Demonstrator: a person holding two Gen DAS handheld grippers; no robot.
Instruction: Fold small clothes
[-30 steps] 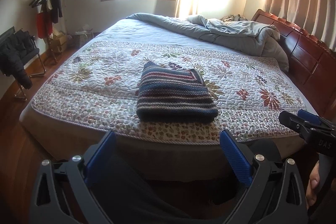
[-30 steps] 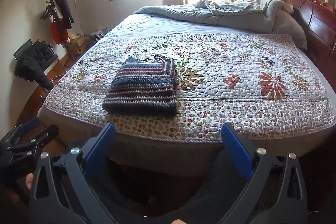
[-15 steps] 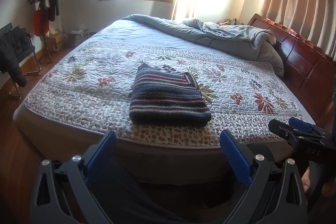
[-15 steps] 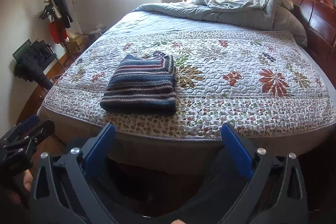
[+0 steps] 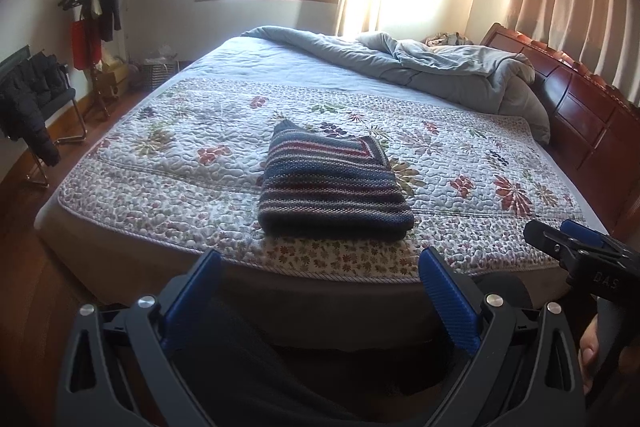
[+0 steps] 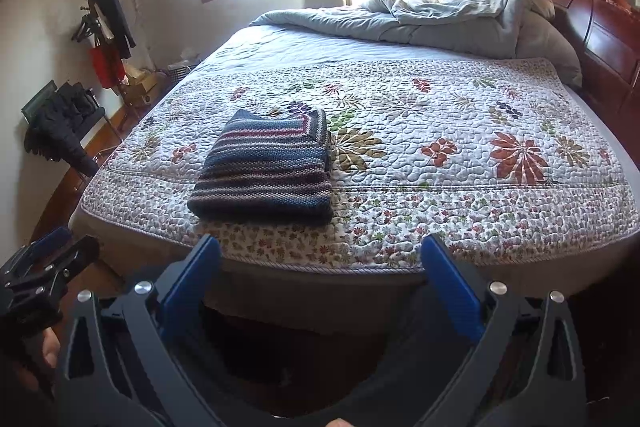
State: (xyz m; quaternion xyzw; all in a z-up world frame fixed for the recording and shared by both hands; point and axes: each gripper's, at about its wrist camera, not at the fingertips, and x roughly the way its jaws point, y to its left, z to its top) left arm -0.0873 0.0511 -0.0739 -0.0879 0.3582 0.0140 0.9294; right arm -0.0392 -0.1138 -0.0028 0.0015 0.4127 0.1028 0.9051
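A folded knitted sweater with dark blue, red and grey stripes [image 5: 334,187] lies flat in the centre of the frame on a white quilted bedspread with a floral print [image 5: 168,163], close to the near edge of the bed. In both wrist views it sits above and between the blue-padded fingers. The left tongs [image 5: 320,283] stand wide and hold nothing, at the bottom of the frame, short of the mattress edge. The right tongs [image 6: 320,267] are likewise spread wide and empty. A rumpled grey duvet [image 5: 440,67] is bunched in the upper right, against the dark red wooden headboard [image 5: 580,99].
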